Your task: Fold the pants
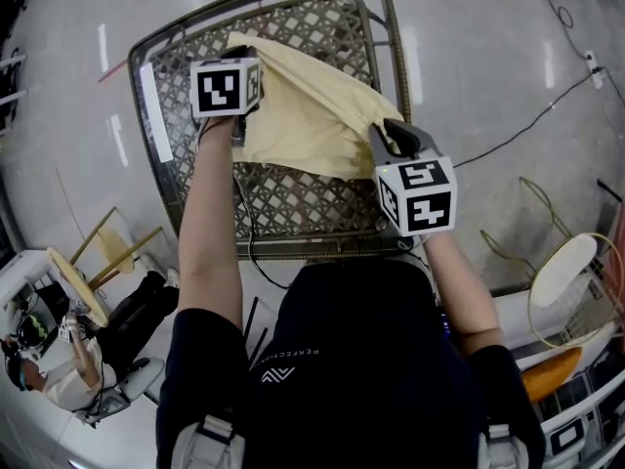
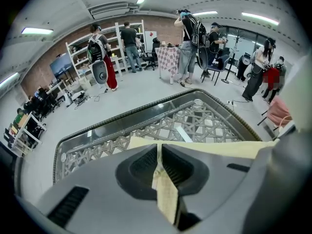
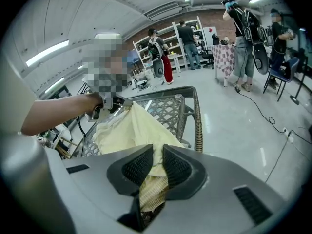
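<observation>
Pale yellow pants point(image 1: 303, 115) hang stretched between both grippers above a woven lattice table point(image 1: 293, 208). My left gripper point(image 1: 239, 125) is shut on one corner of the cloth at the upper left; a thin edge of the pants point(image 2: 163, 189) shows pinched between its jaws. At the right, my right gripper point(image 1: 386, 135) is shut on a bunched fold of the pants point(image 3: 152, 182). In the right gripper view the yellow cloth point(image 3: 131, 130) slopes up toward the left gripper point(image 3: 109, 106) and the person's forearm point(image 3: 58, 113).
The table's metal rim point(image 1: 391, 37) frames the lattice top. A black cable point(image 1: 527, 125) crosses the floor on the right. Stools and clutter point(image 1: 98, 272) stand at the lower left, a wire chair point(image 1: 566, 281) at the right. Several people stand by shelves point(image 2: 122, 43) far off.
</observation>
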Tool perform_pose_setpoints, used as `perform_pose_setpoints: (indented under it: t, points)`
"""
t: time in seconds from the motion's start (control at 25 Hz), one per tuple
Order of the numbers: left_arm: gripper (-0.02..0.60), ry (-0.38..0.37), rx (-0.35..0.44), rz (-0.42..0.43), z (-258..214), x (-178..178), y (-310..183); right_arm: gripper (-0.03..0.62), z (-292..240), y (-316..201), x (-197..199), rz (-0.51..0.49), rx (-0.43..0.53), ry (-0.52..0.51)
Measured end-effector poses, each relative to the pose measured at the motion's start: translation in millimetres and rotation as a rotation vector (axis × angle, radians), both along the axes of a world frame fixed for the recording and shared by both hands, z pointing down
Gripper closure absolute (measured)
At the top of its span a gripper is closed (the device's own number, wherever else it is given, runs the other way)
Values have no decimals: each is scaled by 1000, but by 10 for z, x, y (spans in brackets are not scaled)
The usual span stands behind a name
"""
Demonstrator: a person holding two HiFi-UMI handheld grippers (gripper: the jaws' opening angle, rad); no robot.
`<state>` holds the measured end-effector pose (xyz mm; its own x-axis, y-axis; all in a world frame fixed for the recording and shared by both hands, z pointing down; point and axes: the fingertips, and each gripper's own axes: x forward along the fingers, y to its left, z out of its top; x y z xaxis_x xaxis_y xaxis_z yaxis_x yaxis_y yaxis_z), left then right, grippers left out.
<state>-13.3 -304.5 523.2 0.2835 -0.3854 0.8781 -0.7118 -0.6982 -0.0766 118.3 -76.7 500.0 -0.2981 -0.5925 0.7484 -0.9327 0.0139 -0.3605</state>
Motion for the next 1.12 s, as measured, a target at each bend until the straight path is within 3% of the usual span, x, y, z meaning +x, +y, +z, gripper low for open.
perform_pose_setpoints:
  t: [0.12,0.28,0.52,0.8,1.12]
  points:
    - [546,-9,12,1,24,1,-19,535,2,-5,27,16,11,4]
    - [545,-4,25,-22,52,-8,-69,475,38,-22,158,64,15,45]
    - [526,2,112,-81,-45,-48,-213,473,-17,-6,316,91,44,106]
    - [469,49,138,-92,-167,-48,-280,473,11,47,327,75,26,98]
    - [469,71,130,-111,-239,-117,-235,476,-45,43,266,71,44,104]
